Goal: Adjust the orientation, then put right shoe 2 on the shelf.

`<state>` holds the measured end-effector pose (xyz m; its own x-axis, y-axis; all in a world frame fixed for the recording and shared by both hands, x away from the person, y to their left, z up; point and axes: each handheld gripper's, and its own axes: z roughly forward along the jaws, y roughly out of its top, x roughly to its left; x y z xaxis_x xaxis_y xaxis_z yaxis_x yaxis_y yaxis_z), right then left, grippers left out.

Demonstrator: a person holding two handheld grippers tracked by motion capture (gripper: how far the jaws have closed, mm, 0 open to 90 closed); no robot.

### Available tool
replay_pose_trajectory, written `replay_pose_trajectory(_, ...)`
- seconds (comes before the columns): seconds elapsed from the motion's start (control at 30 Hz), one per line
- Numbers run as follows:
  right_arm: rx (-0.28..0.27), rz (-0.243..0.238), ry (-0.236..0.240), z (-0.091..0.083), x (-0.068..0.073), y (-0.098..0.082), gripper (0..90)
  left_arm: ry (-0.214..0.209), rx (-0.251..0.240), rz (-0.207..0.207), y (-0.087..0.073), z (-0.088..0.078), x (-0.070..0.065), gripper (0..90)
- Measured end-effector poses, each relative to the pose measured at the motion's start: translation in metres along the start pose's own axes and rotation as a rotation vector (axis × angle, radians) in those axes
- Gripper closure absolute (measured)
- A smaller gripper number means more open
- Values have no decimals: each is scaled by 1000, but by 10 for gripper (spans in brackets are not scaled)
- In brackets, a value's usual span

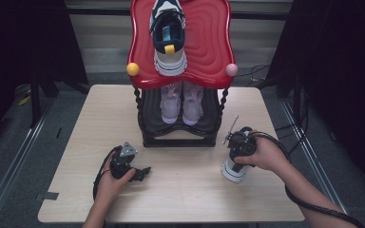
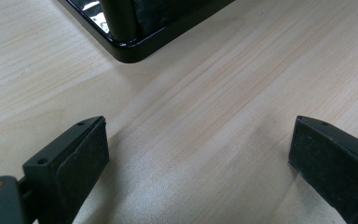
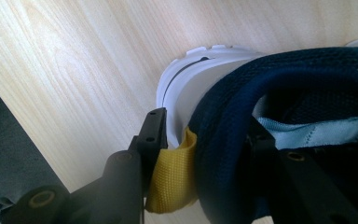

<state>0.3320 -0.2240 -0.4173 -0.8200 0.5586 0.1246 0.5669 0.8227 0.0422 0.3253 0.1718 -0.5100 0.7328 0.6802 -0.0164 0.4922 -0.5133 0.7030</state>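
A navy sneaker [image 1: 233, 170] with a white sole stands heel-up on the table at the right; in the right gripper view the sneaker [image 3: 284, 74] shows a yellow pull tab [image 3: 175, 179]. My right gripper [image 1: 240, 145] [image 3: 209, 130] is shut on its heel collar, one jaw against the tab outside, the other inside the shoe. Its matching sneaker [image 1: 169, 38] lies on the red top of the shoe rack [image 1: 209, 42]. My left gripper [image 1: 142, 173] [image 2: 198, 140] rests open on the table, with bare wood between its jaws.
A pair of pink shoes [image 1: 182, 102] sits on the rack's black lower shelf [image 1: 178, 141], whose corner [image 2: 130, 46] lies just ahead of the left jaws. Cables trail off the table's right edge. Dark curtains flank the table.
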Motion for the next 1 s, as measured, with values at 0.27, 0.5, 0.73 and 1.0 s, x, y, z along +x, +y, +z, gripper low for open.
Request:
replay_pose_trajectory(0.27,30,-23,10,6,-2,3,615,2,-2,-1,0,0,0,42)
replay_pose_trajectory(0.5,35,-27,26,10,-1,5,631,2,-3,1,0,0,0,41)
replay_pose_trajectory(0.73,9,-18,46,10,0,4,690,2,-3,0,0,0,0,40)
replay_pose_trajectory(1.0,8,-66,21,4,3,4,722,1,0,4,0,0,0,40)
